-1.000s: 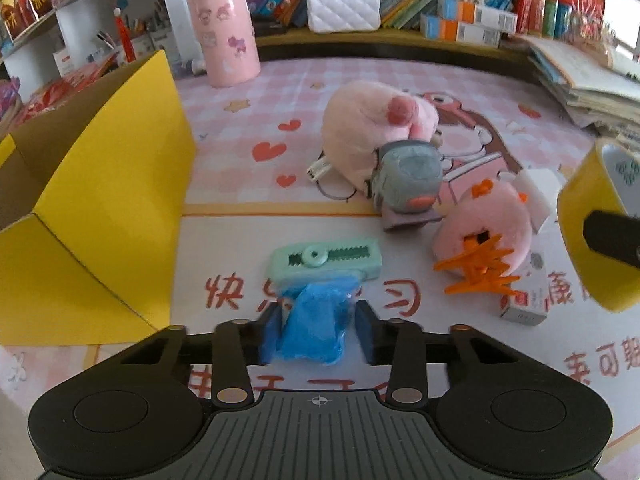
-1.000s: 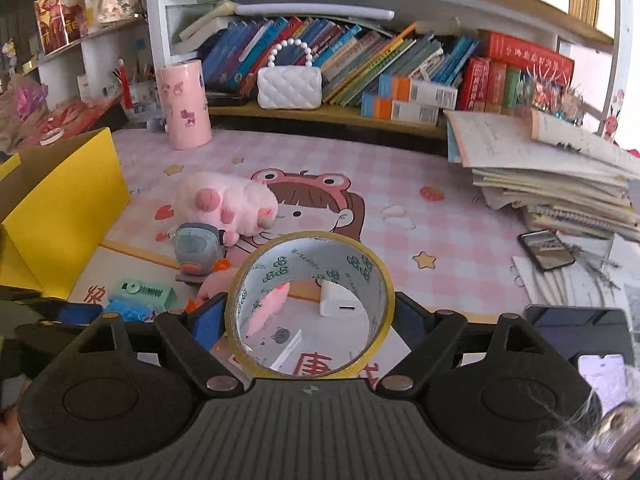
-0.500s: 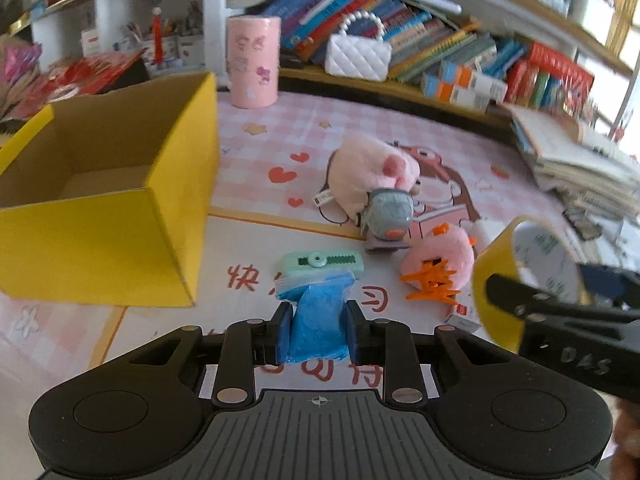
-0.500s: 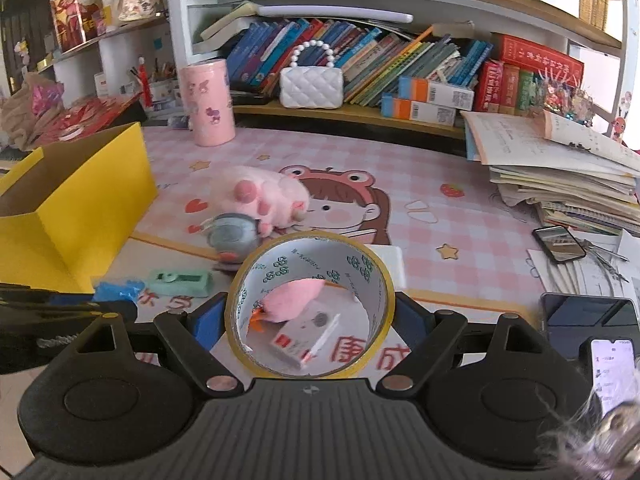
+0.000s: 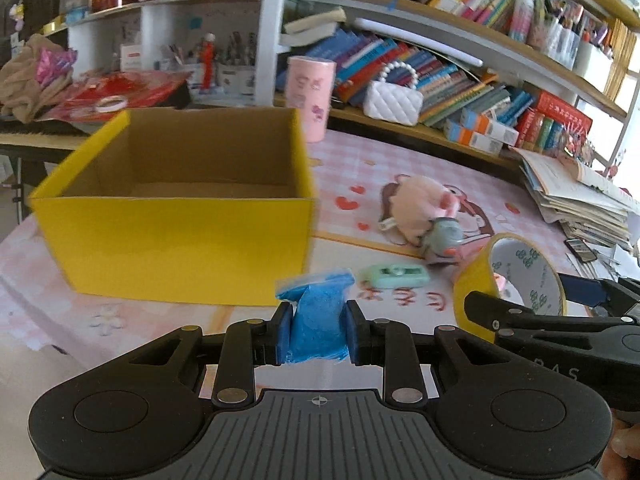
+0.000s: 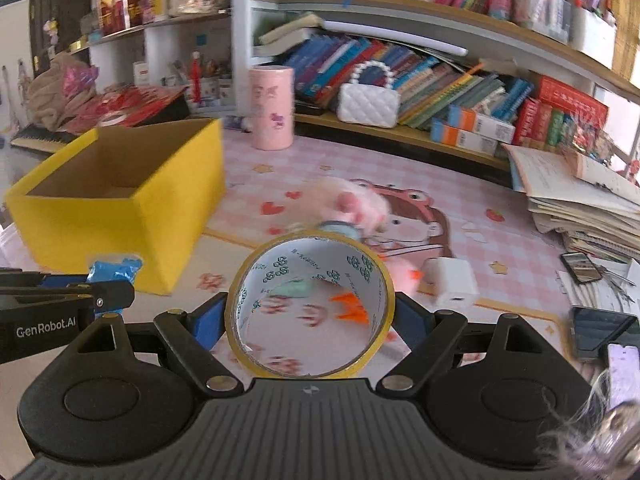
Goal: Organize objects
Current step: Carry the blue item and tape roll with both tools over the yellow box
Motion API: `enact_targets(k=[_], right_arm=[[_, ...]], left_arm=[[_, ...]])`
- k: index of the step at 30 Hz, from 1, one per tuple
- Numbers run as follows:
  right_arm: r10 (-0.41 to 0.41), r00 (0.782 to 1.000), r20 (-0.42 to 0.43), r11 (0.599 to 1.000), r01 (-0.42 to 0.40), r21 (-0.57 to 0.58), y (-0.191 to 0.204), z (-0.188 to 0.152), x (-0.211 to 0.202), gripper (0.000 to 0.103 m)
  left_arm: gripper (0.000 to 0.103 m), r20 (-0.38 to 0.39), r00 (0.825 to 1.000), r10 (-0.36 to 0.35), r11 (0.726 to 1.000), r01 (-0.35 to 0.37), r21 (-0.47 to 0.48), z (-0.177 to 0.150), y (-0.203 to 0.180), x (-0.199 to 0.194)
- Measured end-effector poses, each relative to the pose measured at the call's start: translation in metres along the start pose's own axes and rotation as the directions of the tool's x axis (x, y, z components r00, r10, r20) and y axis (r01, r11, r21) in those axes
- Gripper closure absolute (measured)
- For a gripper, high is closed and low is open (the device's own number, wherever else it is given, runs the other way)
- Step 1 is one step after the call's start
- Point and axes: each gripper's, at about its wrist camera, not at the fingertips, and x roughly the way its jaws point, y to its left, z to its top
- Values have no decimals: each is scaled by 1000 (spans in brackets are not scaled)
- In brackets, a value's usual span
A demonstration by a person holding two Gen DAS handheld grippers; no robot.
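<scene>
You are pinching a blue packet [image 5: 318, 322] in your left claw [image 5: 318, 332], its two pads pressed against the packet's sides, and it is hanging above the counter [image 5: 132, 320] just in front of the yellow box [image 5: 180, 248]; your right claw [image 6: 310, 320] is gripping a roll of yellow tape [image 6: 310, 304] across its width, the roll standing on edge with its open core facing the camera; in the left wrist view that roll [image 5: 516, 276] is sitting to the right of the packet, apart from it. The box is standing open, its brown inside showing; the right wrist view is showing it at the left [image 6: 120, 216], with the packet [image 6: 114, 270] just before its near corner. Out on the pink mat, a mint-green item [image 5: 394, 275] is lying near the packet; beyond it a pink plush toy [image 5: 420, 208] is resting against a small grey toy [image 5: 444, 236]; a white block [image 6: 454, 280] is sitting right of the tape. Farther back, a pink canister [image 6: 272, 108] and a white quilted purse [image 6: 368, 102] are standing before the bookshelf [image 6: 460, 28].
</scene>
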Motion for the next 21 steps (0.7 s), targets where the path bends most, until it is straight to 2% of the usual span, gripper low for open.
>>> enact_targets(k=[9, 15, 21], right_arm=[[32, 999, -39, 999, -33, -36, 91, -14, -16, 19], [47, 997, -65, 999, -49, -22, 144, -32, -27, 19], [66, 996, -65, 998, -67, -19, 184, -45, -39, 19]], left_arm=[[77, 5, 1000, 11, 999, -11, -35, -20, 79, -43], [77, -8, 1000, 15, 1000, -15, -17, -36, 117, -65], [77, 10, 1000, 26, 999, -26, -21, -44, 150, -85]])
